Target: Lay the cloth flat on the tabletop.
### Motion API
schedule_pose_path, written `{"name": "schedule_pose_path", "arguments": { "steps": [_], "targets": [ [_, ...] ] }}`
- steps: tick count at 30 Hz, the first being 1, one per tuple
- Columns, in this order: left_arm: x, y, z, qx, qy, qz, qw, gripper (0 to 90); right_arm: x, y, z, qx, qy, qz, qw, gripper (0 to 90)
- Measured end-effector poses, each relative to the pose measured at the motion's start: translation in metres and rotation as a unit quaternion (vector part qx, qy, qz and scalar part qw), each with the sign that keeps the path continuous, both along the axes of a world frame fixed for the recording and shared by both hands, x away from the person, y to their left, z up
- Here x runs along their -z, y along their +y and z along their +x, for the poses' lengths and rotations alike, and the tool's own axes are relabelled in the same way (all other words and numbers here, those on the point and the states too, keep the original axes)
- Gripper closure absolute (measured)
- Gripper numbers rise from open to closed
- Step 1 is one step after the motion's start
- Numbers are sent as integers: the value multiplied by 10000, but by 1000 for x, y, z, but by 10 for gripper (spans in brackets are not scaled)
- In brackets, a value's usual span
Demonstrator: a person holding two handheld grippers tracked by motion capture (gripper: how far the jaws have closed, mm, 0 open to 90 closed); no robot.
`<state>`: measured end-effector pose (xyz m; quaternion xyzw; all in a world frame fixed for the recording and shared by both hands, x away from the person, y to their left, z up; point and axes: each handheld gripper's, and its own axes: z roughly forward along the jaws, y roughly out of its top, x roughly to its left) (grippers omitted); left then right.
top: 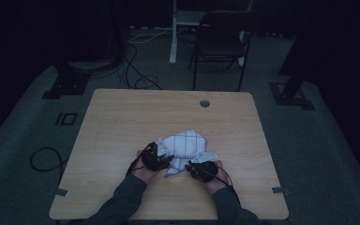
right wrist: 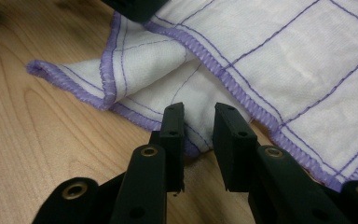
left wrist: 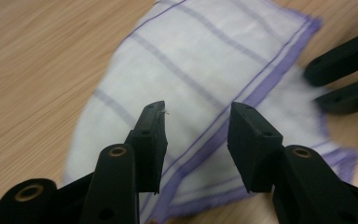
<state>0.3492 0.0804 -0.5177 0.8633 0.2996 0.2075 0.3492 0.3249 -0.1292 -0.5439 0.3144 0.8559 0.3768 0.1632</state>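
Forearms in dark sleeves come in at the bottom of the high view, and my hands hold both grippers low in the middle of the frame. My left gripper and my right gripper sit at the near edge of a white cloth with thin purple lines, which lies crumpled on the pale wooden bench. Grey carpet surrounds the bench in a dim room; a black folding chair stands at the top centre, a loose cable curls on the floor at the left, and a small round grommet sits near the bench's far edge.

From the left gripper view, my fingers stand well apart with nothing between them, hovering above the cloth that fills the middle of the frame. My other gripper's black fingers reach in from the right edge, close to the cloth's purple hem.

From the right gripper view, my fingers are parted by a narrow gap, holding nothing, right at a folded corner of the cloth. Bare wood grain fills the left of the frame.
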Motion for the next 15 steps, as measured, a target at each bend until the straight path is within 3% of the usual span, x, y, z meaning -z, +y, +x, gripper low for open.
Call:
{"name": "schedule_pose_path", "arguments": {
  "steps": [7, 9, 12, 15],
  "targets": [
    [-4, -21, 4, 336, 134, -182, 9992, 537, 0, 0, 0, -9, 6, -8, 10000, 739],
    [-1, -26, 5, 363, 128, -83, 9992, 524, 0, -1, 0, -17, 10, -10, 10000, 739],
    [5, -31, 8, 269, 95, 78, 9996, 534, 0, -2, -1, -17, 32, -2, 10000, 740],
    [6, -31, 12, 138, 151, 54, 9998, 633, -1, -3, -2, -30, 37, -24, 10000, 741]
  ]
}}
